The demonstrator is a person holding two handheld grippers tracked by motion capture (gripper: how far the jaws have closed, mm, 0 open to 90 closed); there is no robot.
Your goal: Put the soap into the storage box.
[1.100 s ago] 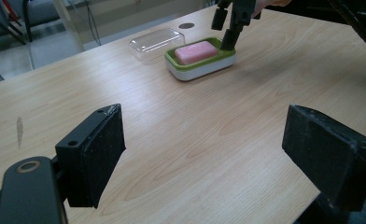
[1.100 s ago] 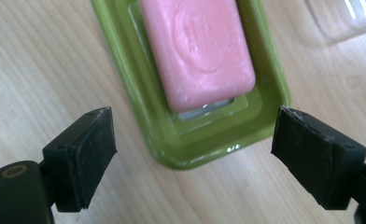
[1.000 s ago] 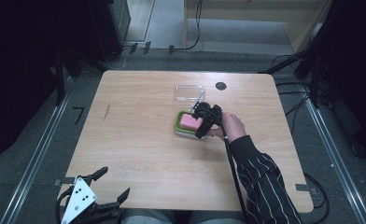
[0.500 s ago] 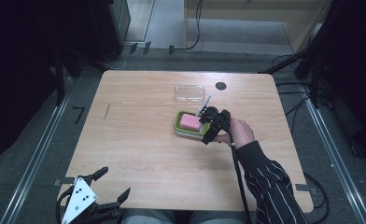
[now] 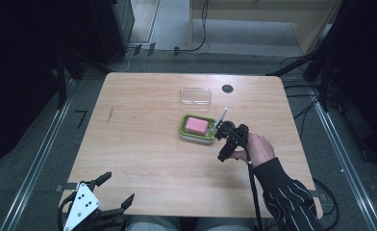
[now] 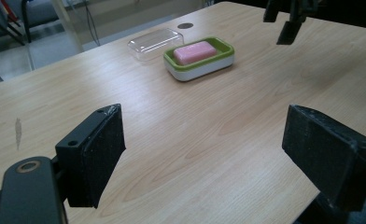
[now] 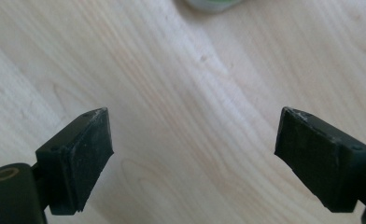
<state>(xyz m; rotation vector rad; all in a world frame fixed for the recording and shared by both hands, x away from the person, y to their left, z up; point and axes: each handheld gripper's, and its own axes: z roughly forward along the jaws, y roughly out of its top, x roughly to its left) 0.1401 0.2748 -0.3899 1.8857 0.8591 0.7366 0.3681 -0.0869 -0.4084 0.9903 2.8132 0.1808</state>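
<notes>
Soap in its dish, clear lid not yet on.

High view: the pink soap bar (image 5: 196, 125) lies in the green soap dish (image 5: 184, 130) mid-table, long axis left to right; the clear lid (image 5: 195, 96) sits apart behind it, so closing probably remains. Left gripper view: the left gripper (image 6: 204, 149) is wide and empty. Right gripper view: the right gripper (image 7: 193, 158) is wide and empty above bare wood.

The table (image 6: 181, 140) under my tongs is pale wood grain with a smooth, faintly sheeny finish. Ahead of my left gripper (image 6: 204, 154), the soap dish (image 6: 204, 63) looks like glossy green-and-white plastic holding a matt pink soap bar (image 6: 195, 51), with a clear, shiny plastic lid (image 6: 153, 43) just beyond. The jaws look like matt black plastic, scuffed at the edges.
</notes>
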